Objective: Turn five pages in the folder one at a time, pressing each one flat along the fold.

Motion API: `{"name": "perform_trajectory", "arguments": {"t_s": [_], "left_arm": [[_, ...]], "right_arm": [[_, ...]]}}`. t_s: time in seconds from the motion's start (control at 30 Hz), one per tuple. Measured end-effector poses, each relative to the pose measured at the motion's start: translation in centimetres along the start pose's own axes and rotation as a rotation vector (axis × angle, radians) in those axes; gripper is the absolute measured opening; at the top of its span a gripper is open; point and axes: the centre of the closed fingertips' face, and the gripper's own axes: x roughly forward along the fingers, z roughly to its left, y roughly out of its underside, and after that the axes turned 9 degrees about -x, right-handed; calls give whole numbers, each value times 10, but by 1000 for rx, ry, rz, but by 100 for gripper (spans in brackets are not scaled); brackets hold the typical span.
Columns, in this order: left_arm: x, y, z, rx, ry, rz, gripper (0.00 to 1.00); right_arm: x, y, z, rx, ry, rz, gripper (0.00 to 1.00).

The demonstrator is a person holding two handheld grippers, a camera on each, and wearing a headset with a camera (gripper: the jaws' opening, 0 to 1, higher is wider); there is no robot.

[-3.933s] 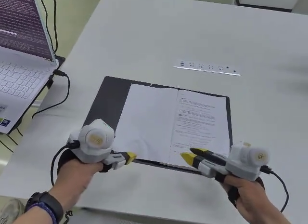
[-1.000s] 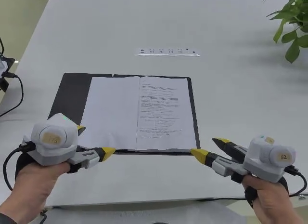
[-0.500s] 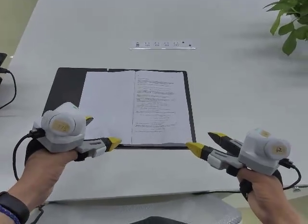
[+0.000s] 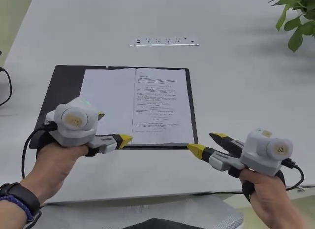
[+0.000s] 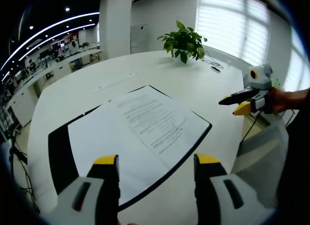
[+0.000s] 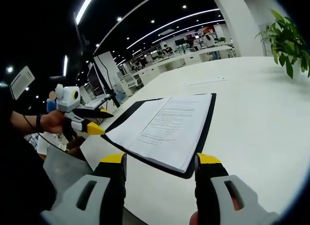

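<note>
**Workbench**: white and flat, running under and beyond both sets of jaws.

**Folder**: black cover, lying open and flat on the workbench. It is ahead of the left gripper's jaws and ahead and to the left of the right gripper's jaws. Its near edge is just beyond both sets of tips.

**Blank page**: the left-hand leaf, in front of the left jaws and lying flat.

**Printed page**: the right-hand leaf, probably the next to turn. Its near outer corner is the part closest to the right jaws.

**Fold**: the line between the two leaves, running away from the jaws.

**Plant**: green leaves, far beyond the right jaws and clear of the work.

**Left gripper**: yellow-tipped jaws spread, holding nothing, hovering over the folder's near edge.

**Right gripper**: yellow-tipped jaws spread, holding nothing, just short of the folder's near right corner.

**Socket strip**: set into the workbench, well beyond the folder's far edge.

**Handling note (judgement):**
- Take only the top sheet at the near outer corner with the right jaws, and check that a single leaf has separated before lifting.
- Carry it over the fold in a low arc.
- Steady the blank side with the left jaws.
- Run a closed tip along the fold from the near end to the far end.
- Too deep a grip risks catching two sheets or creasing the corner.
</note>
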Motion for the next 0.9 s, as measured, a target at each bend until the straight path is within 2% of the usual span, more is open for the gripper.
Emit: {"name": "perform_trajectory", "arguments": {"t_s": [0.17,0.3,0.5,0.67,0.73,0.9], "left_arm": [[12,-7,-6,-43,34,-8,62],[23,-8,-14,-16,51,8,61],[37,-4,-27,25,84,46,61],[49,-7,-37,56,107,62,61],[57,-10,-38,68,118,68,61],[74,-12,-50,89,140,80,60]], "right_arm": [[0,1,-3,12,-1,1,55],[0,3,-4,18,-3,4,55],[-1,5,-7,26,0,10,55],[-3,6,-10,30,1,15,55],[-3,6,-11,36,1,13,55],[-3,4,-13,42,0,12,54]]}}
